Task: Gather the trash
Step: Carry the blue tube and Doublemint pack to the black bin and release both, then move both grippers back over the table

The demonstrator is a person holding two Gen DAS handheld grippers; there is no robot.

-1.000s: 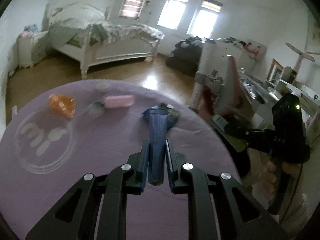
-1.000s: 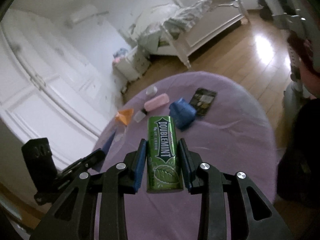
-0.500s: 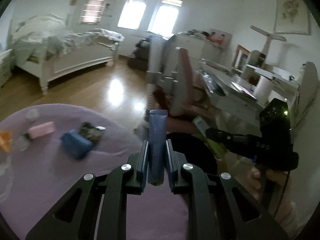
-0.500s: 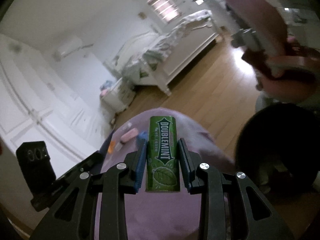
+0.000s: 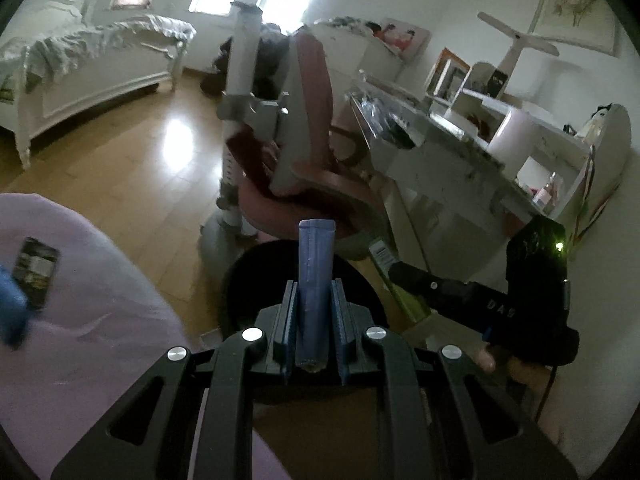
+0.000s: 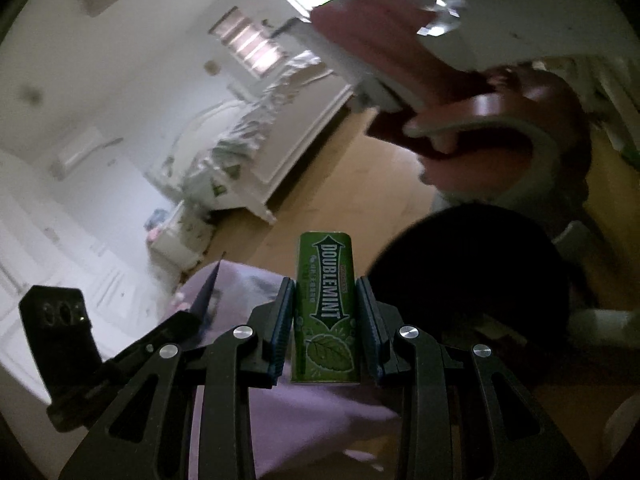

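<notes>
- The left gripper [image 5: 315, 312] is clamped on a flat blue wrapper [image 5: 316, 280] that stands up between its jaws, directly over the black bin [image 5: 240, 280].
- The right gripper [image 6: 325, 320] is closed on a green gum pack [image 6: 325, 312], which is held upright just left of the bin [image 6: 472, 280] in that view, with its far end near the bin's rim.
- Judged from this, both pieces are picked up and carried to the bin but not yet let go; dropping them is the step in hand.
- Still left on the purple table [image 5: 80, 344], which sits beside the bin on its left: a dark printed packet [image 5: 36, 272] and a blurred blue crumpled piece [image 5: 12, 312] at the frame edge. Whether more lies further along the table cannot be told here.
- So the task looks partway through, with at least two more pieces to fetch after these.
- Writing: the gum pack reads "DOUBLEMINT" in white along a dark arrow band, above a leaf picture; the small print beside it is too fine to read.
- The body of the right gripper, seen from the left wrist, carries pale letters that look like "DAS".
- The dark packet's print is too blurred to read.
</notes>
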